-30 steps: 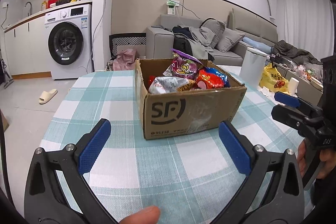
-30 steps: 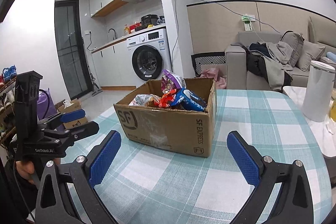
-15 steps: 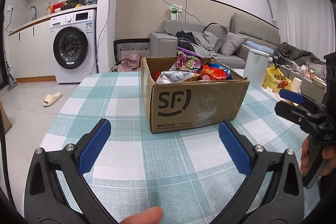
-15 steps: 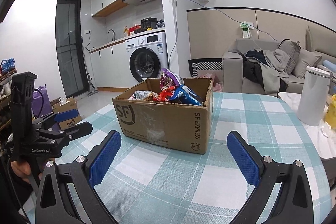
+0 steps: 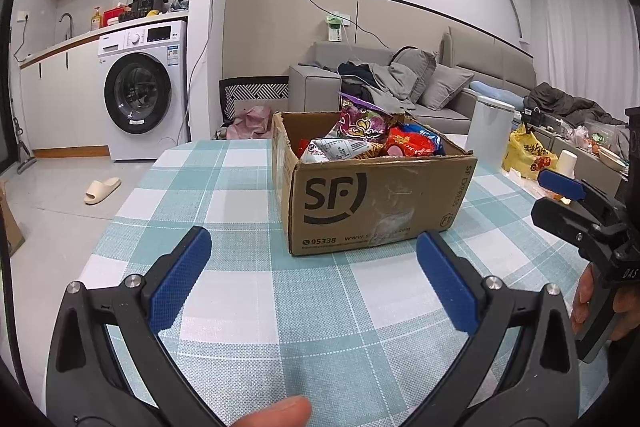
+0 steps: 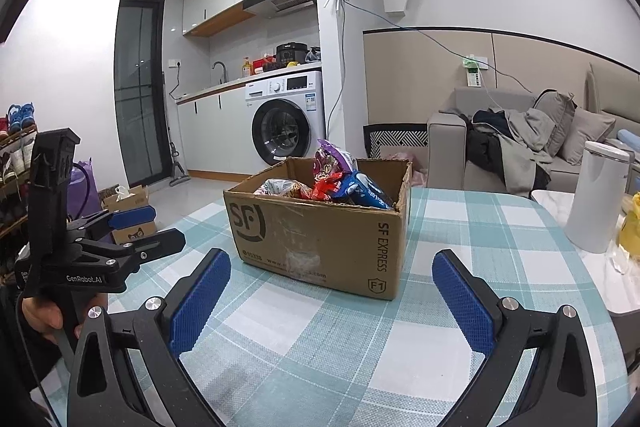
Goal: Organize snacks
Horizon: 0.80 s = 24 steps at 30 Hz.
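Left wrist view: the box point(image 5: 372, 203) of snacks point(image 5: 360, 141) sits ahead, slightly right of the wide, empty left gripper point(image 5: 312, 283); the right gripper point(image 6: 328, 299), equally wide and empty, looks about as near.

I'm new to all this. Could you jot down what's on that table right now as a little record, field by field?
Surface: table with a teal and white checked cloth
Main item: open cardboard box printed SF, standing on the cloth
Box contents: snack packets, among them a purple bag, a red bag and a blue bag
Left gripper: open, empty, short of the box
Right gripper: open, empty, short of the box
Beside the table: white bin
Background: washing machine, grey sofa
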Motion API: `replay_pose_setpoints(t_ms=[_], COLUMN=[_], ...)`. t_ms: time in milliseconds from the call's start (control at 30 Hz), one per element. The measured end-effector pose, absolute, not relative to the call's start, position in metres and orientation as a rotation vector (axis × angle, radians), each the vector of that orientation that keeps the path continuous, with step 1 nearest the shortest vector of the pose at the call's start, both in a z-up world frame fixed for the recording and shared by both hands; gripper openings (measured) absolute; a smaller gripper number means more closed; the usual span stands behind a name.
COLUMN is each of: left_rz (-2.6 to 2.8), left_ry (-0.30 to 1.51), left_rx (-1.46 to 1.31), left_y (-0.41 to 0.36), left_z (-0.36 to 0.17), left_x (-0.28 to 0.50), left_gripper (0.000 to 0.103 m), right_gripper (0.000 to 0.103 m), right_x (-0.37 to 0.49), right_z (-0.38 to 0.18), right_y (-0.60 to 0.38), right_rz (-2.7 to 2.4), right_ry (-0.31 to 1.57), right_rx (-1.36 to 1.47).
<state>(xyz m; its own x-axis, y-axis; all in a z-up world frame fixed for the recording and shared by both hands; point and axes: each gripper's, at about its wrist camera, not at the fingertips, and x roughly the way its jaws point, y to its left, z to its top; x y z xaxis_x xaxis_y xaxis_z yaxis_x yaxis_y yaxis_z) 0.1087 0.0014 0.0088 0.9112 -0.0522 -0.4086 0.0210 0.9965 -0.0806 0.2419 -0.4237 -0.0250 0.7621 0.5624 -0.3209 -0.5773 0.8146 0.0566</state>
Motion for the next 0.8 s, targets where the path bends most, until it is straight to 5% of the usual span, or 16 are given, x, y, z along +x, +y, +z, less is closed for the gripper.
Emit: replay_pose_setpoints(t_ms=[800], left_rz=[-0.038], left_ry=[0.423], left_rx=[-0.076], left_y=[0.0012], left_z=[0.0088], left_x=[0.1088], left_gripper=[0.102], right_gripper=[0.103], right_x=[0.2382], right_z=[-0.0251], right_y=[-0.4244], right_rz=[0.591], right_ry=[0.316], right_rx=[-0.055])
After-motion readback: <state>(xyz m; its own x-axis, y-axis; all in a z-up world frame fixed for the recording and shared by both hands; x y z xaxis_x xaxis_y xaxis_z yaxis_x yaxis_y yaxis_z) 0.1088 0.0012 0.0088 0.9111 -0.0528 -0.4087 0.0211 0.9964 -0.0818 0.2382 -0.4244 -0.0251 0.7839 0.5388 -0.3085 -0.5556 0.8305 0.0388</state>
